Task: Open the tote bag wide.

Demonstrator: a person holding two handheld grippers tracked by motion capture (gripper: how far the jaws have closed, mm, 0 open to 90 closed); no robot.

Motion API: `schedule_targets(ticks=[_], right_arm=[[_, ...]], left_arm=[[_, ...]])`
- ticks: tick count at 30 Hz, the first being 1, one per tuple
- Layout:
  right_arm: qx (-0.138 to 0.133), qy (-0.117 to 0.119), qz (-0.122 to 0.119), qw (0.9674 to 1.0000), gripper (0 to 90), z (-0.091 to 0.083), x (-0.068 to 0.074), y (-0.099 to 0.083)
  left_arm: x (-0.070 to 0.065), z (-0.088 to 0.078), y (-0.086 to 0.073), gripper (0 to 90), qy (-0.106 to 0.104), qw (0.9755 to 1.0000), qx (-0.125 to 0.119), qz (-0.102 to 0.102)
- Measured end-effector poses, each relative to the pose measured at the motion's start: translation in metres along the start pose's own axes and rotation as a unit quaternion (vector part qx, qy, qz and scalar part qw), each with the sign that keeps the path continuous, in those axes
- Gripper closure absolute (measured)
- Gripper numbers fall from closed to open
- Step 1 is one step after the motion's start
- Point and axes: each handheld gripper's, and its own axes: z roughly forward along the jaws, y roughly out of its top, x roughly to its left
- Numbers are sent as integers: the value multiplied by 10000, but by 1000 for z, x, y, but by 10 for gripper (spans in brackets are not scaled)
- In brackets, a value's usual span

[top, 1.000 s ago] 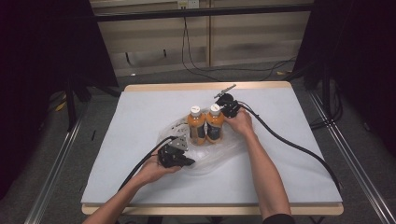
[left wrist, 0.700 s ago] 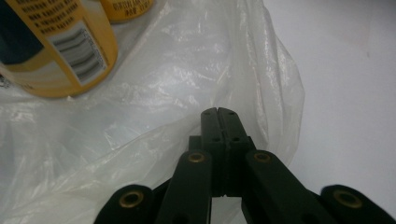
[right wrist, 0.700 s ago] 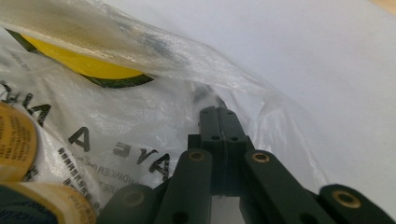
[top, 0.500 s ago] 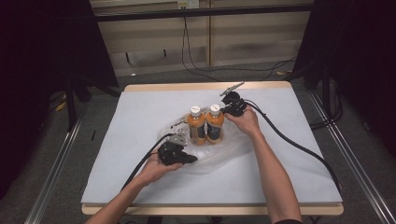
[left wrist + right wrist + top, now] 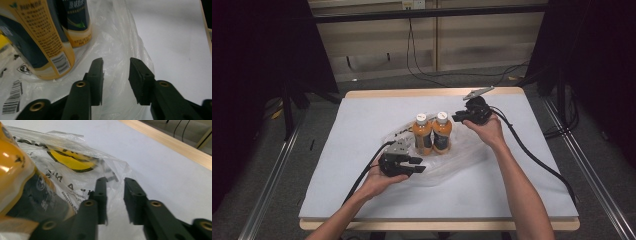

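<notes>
Since a moment ago my right tool (image 5: 458, 118) has lifted off the bag's far edge and drawn back from the two bottles, toward the far right of the surface (image 5: 362, 125), and both tools have just been opening their jaws. My left tool (image 5: 418, 165) has hardly shifted; it sits low at the near side of the clear plastic bag (image 5: 462, 150).

The left tool (image 5: 115, 75) is released now: in the left gripper view its two black pads stand apart with crumpled clear film lying below and beyond the gap, and neither pad presses on it. The right tool (image 5: 115, 195) is released too: in the right gripper view its jaws are parted, the bag's printed film (image 5: 75, 162) just ahead and to one side, nothing pinched between them.

The two orange bottles (image 5: 432, 135) stand upright side by side, touching, near the middle of the surface, white caps up, with the bag spread loosely around their bases. In the left gripper view the nearer bottle (image 5: 37, 42) rises close beside my jaws, its dark label and barcode facing me, the second bottle (image 5: 75, 22) just behind it. My right hand (image 5: 484, 131) holds its tool above the surface beside the bottles, apart from them.
</notes>
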Motion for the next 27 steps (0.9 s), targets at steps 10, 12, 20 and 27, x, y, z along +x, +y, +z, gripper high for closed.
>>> schedule_targets(ticks=[10, 12, 20, 27], right_arm=[[-651, -371, 99, 9971, 167, -45, 3, -18], [-752, -328, 156, 9965, 135, -53, 2, -22], [-891, -312, 229, 9953, 68, -81, 4, -39], [-1051, -539, 90, 9930, 98, -107, 15, -64]], left_arm=[[0, -12, 3, 235, 447, 9983, -356, -110], [0, -19, 5, 190, 585, 9973, -435, -131], [-1, -38, 7, 87, 857, 9937, -702, -197], [-3, -57, -5, 76, 1067, 9907, -805, -268]])
